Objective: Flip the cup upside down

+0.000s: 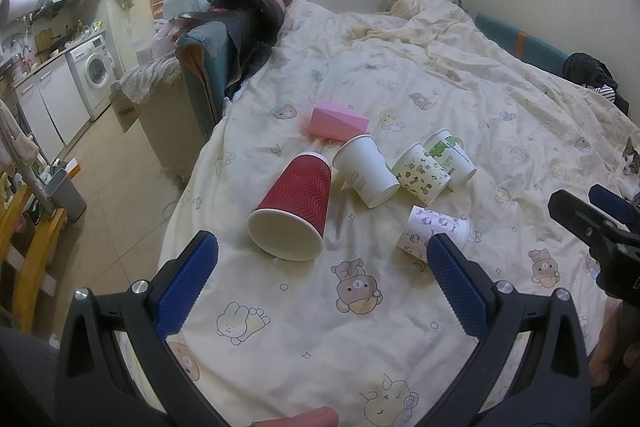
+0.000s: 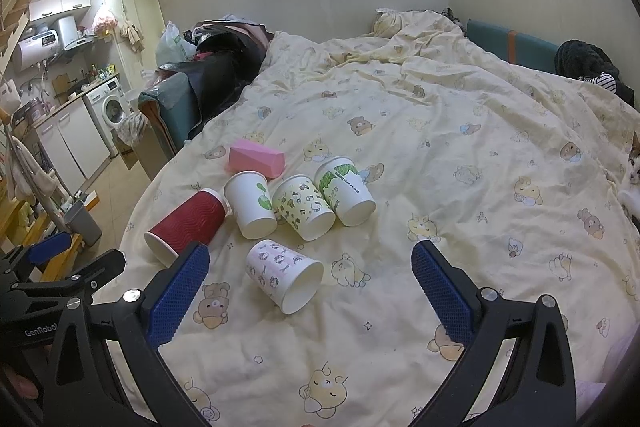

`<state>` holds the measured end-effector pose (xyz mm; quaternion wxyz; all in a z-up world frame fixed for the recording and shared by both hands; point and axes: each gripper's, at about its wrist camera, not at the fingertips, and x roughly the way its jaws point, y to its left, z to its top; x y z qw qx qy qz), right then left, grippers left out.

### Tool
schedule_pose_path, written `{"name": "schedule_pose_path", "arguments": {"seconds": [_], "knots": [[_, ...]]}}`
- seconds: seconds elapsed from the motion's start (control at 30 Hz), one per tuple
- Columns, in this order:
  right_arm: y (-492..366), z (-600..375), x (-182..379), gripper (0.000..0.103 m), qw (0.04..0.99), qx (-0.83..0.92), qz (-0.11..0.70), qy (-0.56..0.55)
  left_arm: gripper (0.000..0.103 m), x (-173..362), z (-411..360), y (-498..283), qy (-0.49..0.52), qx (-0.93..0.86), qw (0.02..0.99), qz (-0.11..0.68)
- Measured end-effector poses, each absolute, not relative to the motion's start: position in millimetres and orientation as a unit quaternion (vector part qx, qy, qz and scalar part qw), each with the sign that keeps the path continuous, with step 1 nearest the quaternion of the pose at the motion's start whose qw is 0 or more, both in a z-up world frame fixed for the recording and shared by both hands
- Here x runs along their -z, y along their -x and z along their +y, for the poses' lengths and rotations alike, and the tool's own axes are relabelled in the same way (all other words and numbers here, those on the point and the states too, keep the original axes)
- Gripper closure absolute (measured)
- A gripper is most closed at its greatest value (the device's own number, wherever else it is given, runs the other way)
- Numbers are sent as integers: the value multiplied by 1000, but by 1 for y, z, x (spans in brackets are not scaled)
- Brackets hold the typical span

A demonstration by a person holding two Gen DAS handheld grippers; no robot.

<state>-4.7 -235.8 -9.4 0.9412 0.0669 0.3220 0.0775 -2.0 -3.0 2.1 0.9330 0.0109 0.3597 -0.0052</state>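
Several paper cups lie on their sides on a bed quilt. A red ribbed cup lies nearest the bed's left edge, mouth toward me. Beside it lie a white cup, a cup with green animal print, and a green-logo cup. A pink-patterned cup lies closest. My left gripper is open and empty just short of the red cup. My right gripper is open and empty, its fingers either side of the pink-patterned cup, a little short of it.
A pink box lies behind the cups. A cat sits at the bed's right edge. The bed's left edge drops to a tiled floor with a grey bin. The right gripper shows in the left wrist view.
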Motion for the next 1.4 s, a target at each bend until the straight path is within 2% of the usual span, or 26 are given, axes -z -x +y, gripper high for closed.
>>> {"name": "schedule_pose_path", "arguments": {"seconds": [1.4], "knots": [[6,-235,9,0,939,-81,327,-73,0,-1,-4,3,-15,3,933,360]]}}
